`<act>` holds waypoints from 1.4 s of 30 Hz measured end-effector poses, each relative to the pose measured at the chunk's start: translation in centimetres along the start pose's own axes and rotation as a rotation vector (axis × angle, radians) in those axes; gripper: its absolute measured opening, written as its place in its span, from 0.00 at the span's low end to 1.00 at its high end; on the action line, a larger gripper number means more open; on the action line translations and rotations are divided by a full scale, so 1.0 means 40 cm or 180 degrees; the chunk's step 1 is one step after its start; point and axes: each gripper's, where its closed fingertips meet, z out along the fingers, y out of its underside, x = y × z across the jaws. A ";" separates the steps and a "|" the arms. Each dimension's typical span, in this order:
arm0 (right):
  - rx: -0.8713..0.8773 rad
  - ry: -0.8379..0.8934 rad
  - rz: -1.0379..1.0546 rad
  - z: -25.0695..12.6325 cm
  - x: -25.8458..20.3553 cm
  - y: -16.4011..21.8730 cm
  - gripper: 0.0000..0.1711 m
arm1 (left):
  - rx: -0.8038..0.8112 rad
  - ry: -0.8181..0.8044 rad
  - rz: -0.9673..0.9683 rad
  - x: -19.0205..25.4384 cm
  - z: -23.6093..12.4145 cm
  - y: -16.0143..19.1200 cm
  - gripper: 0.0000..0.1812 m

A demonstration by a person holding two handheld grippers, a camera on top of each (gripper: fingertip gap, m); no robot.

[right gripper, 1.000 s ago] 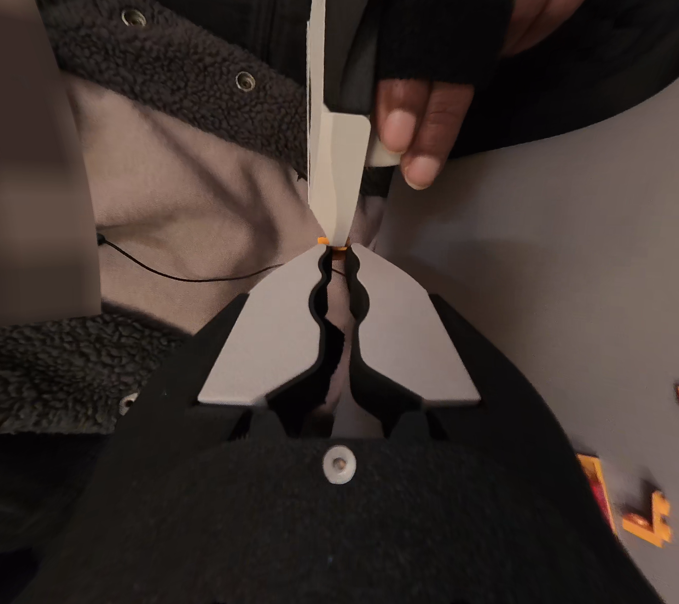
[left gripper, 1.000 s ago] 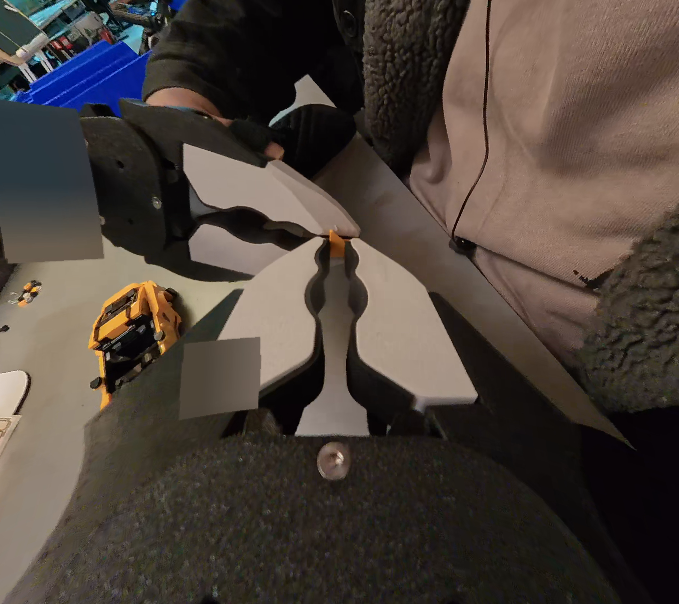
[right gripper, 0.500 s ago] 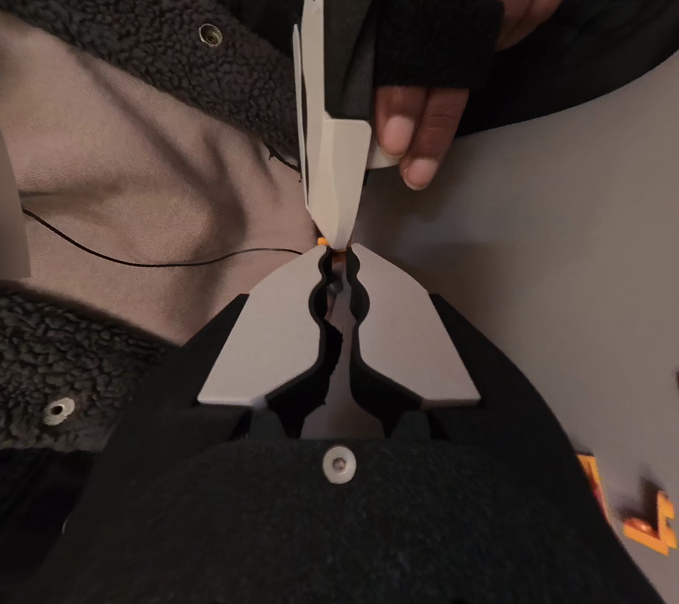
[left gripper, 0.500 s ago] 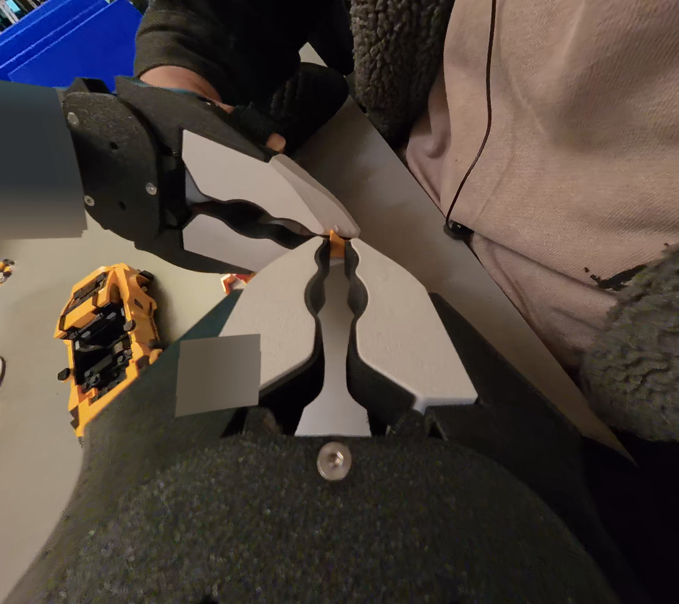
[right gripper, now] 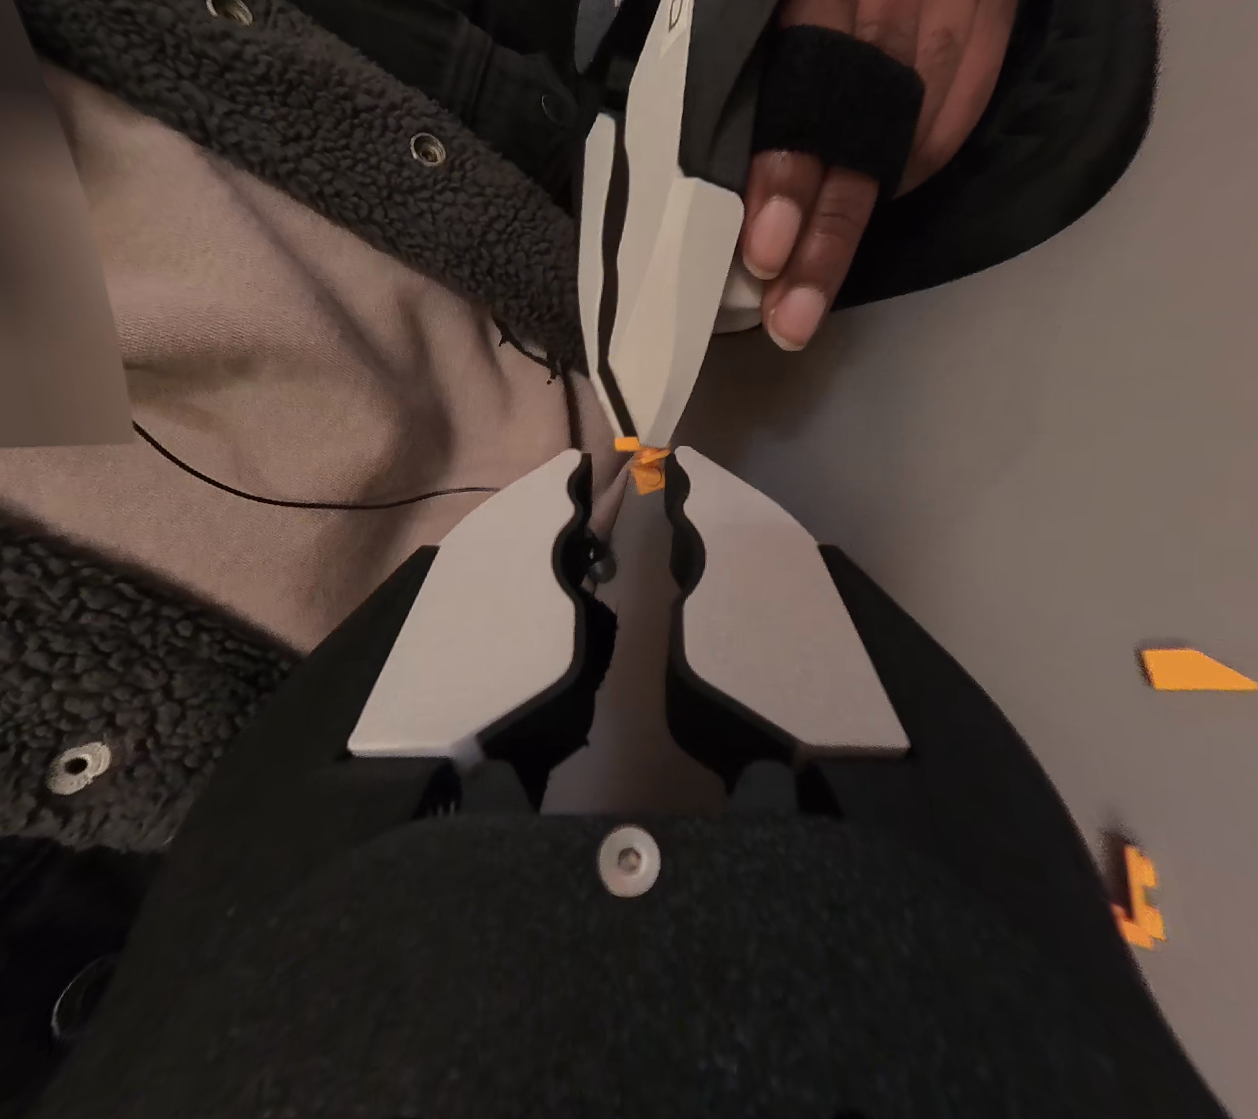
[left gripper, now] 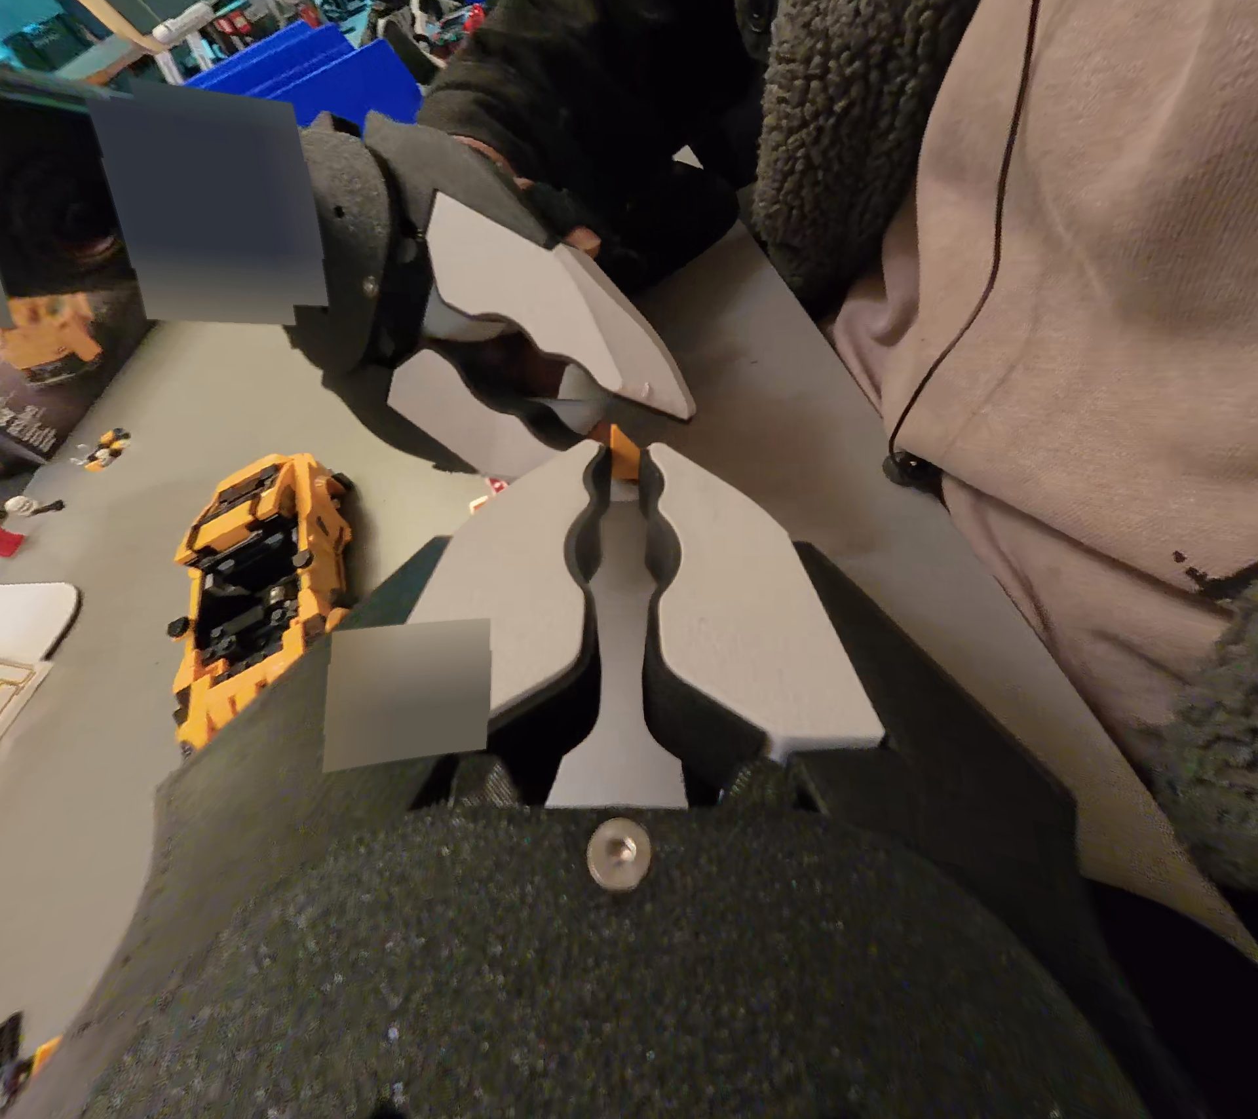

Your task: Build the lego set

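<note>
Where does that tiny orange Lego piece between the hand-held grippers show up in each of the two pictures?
Left wrist view: the small orange Lego piece sits just above centre, pinched at the tips of the left hand-held gripper.
Right wrist view: the same piece sits just above centre, at the tips of the right hand-held gripper, which are spread apart.
Shared landmark: the thin black cord on the beige shirt.
</note>
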 end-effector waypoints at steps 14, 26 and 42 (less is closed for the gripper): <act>0.1261 0.1711 0.0060 -0.098 0.105 -0.087 0.10 | -0.0738 -0.1410 0.0523 -0.135 -0.024 0.049 0.04; 0.1823 0.1856 0.0243 -0.126 0.121 -0.122 0.06 | -0.1143 -0.2010 0.1172 -0.174 -0.043 0.041 0.04; 0.1885 0.1984 -0.0361 -0.126 0.103 -0.136 0.04 | -0.1066 -0.2189 0.1511 -0.172 -0.041 0.010 0.04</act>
